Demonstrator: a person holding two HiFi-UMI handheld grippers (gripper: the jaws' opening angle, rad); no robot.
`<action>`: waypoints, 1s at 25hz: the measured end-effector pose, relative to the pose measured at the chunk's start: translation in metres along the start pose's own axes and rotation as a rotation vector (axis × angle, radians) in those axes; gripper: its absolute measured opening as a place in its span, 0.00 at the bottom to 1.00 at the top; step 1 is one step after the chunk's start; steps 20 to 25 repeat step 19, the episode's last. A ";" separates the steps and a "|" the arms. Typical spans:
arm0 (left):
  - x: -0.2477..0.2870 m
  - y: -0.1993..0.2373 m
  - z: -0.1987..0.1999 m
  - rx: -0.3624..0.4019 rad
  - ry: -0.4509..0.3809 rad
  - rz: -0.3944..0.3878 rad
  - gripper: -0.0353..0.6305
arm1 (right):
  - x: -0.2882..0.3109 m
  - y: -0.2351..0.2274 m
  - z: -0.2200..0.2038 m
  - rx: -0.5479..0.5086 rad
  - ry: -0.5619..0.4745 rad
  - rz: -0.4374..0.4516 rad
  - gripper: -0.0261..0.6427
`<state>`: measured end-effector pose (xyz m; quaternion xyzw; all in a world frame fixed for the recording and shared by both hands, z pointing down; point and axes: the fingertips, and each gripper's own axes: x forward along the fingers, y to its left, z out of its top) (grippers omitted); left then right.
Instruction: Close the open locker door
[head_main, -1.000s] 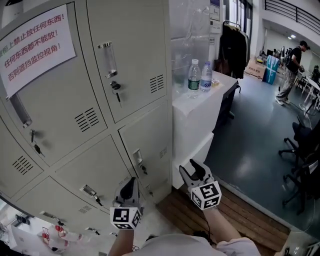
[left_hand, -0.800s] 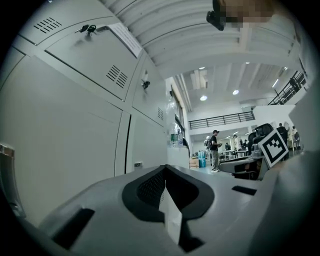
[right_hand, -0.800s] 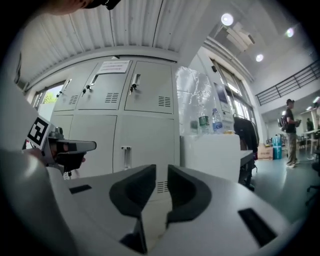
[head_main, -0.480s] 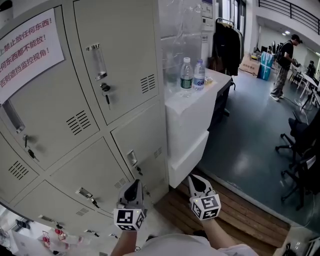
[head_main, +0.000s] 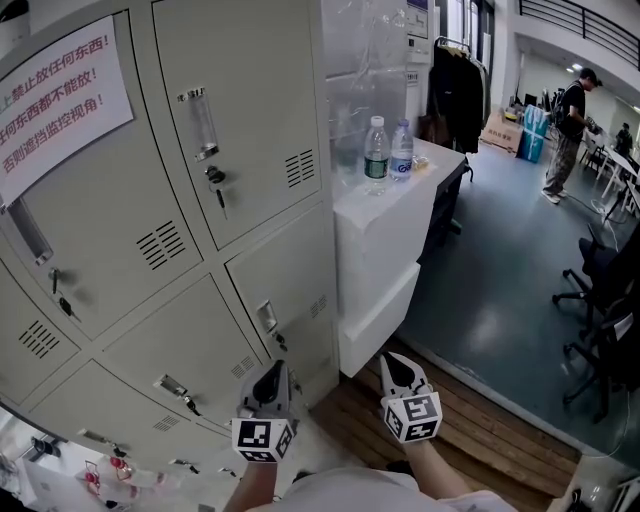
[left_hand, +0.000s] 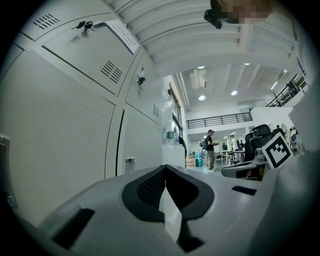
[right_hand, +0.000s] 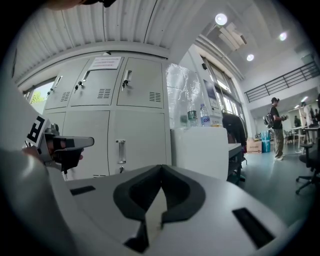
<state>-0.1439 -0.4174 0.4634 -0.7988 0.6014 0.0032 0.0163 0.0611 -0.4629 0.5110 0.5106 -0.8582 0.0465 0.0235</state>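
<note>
1. Locker door (head_main: 285, 300), the lower right one of the bank, sits at about 7 o'clock from the middle of the head view. It looks flush with its neighbours, and no view shows a door ajar.
2. At 5 o'clock, the right hand-held gripper (head_main: 400, 368) was spread a second ago. Now its jaws are pressed together on nothing.
3. At 6 o'clock, the left hand-held gripper (head_main: 268, 374) is likewise pressed together and empty. Its tip is near the door's lower edge; I cannot tell if it touches.
4. Both tools sit lower in the head view than a second ago.
5. My judgement: the closing looks done, and the shut jaws suggest winding down. The bottles (head_main: 377, 150) on the tabletop (head_main: 440, 165) at 1 o'clock play no part.
</note>
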 end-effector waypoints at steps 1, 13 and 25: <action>0.000 0.000 0.000 -0.001 0.001 0.000 0.07 | 0.000 0.000 0.000 0.005 -0.001 0.002 0.06; 0.001 0.000 -0.002 0.010 0.008 0.000 0.07 | -0.002 0.000 0.003 0.023 -0.006 -0.004 0.06; 0.002 0.002 -0.003 0.004 0.005 0.006 0.07 | 0.001 0.000 0.004 0.020 -0.009 -0.002 0.06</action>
